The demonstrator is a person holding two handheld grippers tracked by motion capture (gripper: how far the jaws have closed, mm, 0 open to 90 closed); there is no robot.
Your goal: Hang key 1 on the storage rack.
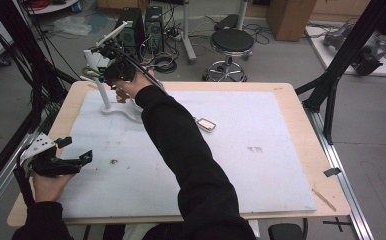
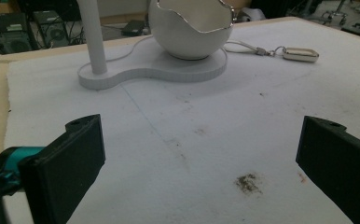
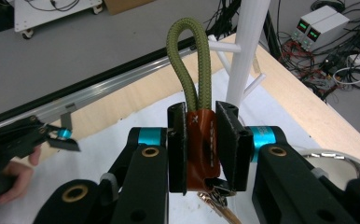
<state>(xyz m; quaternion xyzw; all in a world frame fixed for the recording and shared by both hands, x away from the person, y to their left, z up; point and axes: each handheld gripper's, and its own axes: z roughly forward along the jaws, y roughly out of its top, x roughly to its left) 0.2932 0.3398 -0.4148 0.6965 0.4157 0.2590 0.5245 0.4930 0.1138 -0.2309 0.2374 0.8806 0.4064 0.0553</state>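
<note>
My right gripper (image 3: 204, 109) is shut on an orange-brown keychain tag (image 3: 200, 140). An olive cord loop (image 3: 190, 51) stands up out of the jaws, and metal keys hang below. It is held up beside the white stand's pole (image 3: 250, 42), close to its side pegs. From above, the right gripper (image 1: 103, 62) hovers at the top of that stand (image 1: 106, 100) in the table's far left corner. My left gripper (image 1: 76, 149) rests low at the near left, open, with nothing between its fingers (image 2: 78, 154). It faces the stand's white bowl (image 2: 190, 28).
A silver key fob (image 1: 205, 124) on a strap lies on the white mat (image 1: 261, 165), just right of the stand's base (image 2: 159, 70). Black frame posts (image 1: 338, 65) rise at the table's right and left sides. A stool (image 1: 232, 42) and computer towers stand beyond the far edge.
</note>
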